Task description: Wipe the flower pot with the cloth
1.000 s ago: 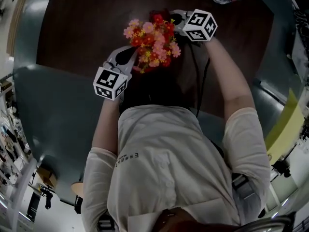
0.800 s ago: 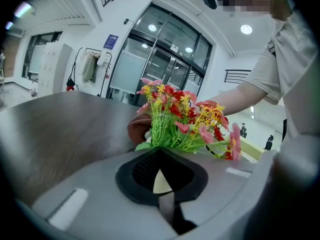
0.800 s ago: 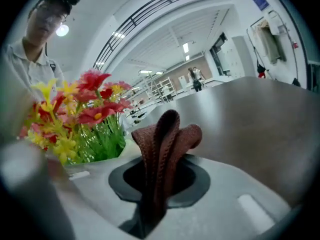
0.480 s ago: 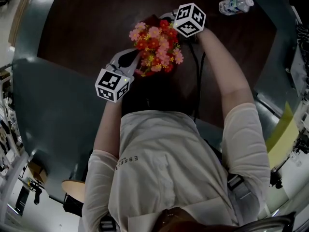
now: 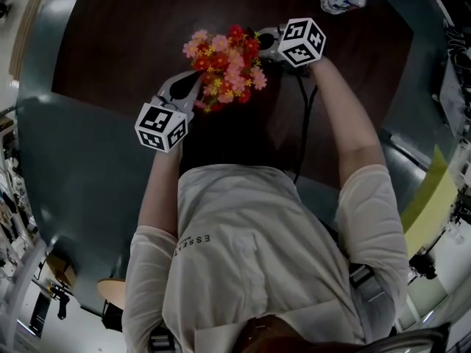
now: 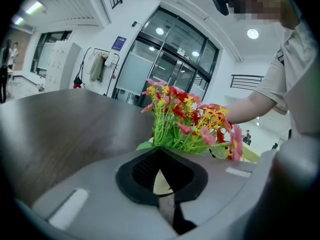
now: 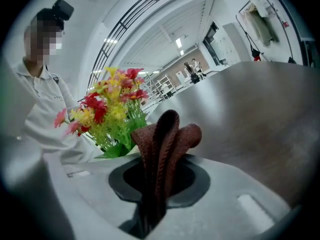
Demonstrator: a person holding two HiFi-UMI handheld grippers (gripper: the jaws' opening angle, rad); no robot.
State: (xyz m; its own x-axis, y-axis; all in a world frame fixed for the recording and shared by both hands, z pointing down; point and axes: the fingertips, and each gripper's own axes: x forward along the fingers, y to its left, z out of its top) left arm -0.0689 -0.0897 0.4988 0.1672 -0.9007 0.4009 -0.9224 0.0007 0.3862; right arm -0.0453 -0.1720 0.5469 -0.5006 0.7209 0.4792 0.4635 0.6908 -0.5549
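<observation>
Broadly, the dark table [image 5: 132,43] carried the flower pot [image 6: 161,183] near its middle, hidden from above by its bunch of flowers [image 5: 224,68]. It looked light and top-heavy, likely to tip, so the stiff cream rim seemed the sound hold. The left gripper [image 5: 195,88] had its jaws closed there, apparently on that rim. Opposite, the right gripper [image 5: 261,41] pinched the cloth [image 7: 162,144], soft and limp, folded between its jaws.

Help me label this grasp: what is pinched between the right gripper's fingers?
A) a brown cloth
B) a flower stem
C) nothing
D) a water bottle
A: the right gripper view shows a folded brown cloth standing clamped in the right gripper, with the flowers behind it.
</observation>
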